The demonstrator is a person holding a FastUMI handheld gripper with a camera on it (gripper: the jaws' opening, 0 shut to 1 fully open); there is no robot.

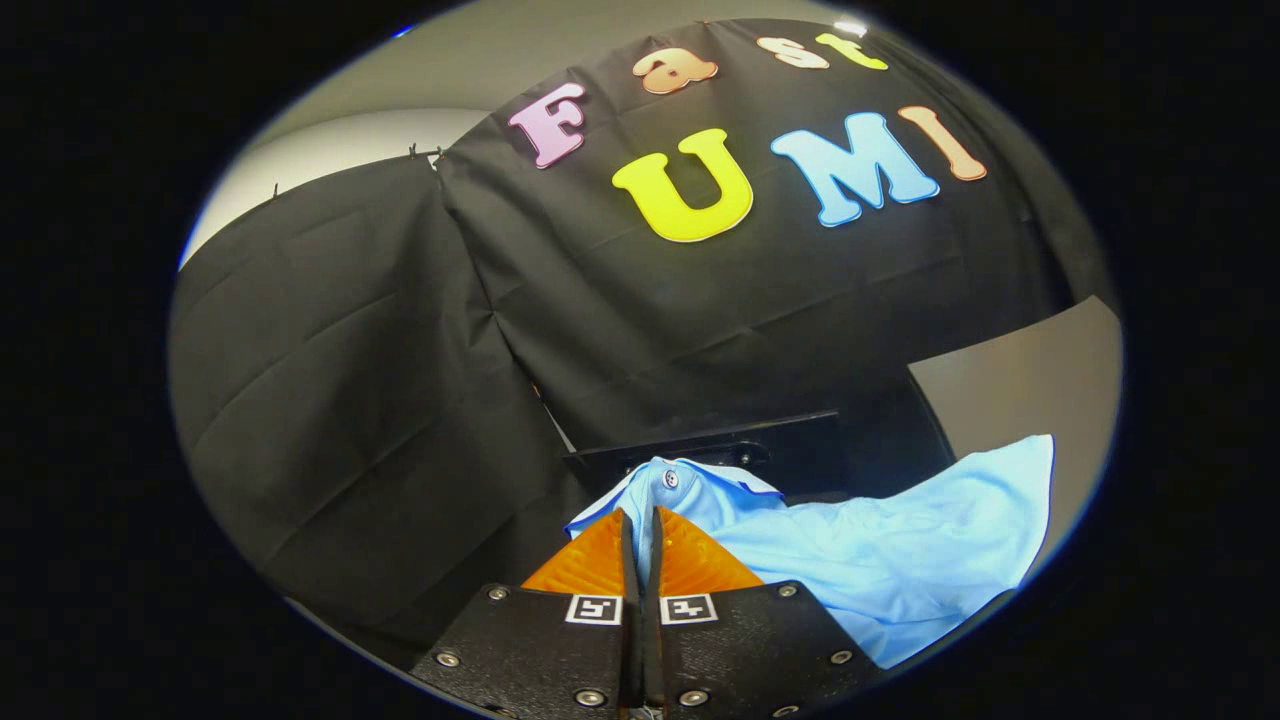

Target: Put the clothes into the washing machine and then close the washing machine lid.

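A light blue shirt (880,560) with a buttoned collar hangs from my gripper (640,520). Both fingers are pressed together on the fabric just below the collar button. The rest of the shirt drapes away to the right of the fingers, lifted in the air. Just beyond the collar a dark flat edge (720,450) shows, tilted; I cannot tell whether it is the washing machine's lid. The machine's opening is hidden behind the shirt and fingers.
Black cloth (400,380) walls the booth ahead and to the left. A grey flat surface (1020,400) lies behind the shirt on the right. A pale wall (350,140) shows above the cloth.
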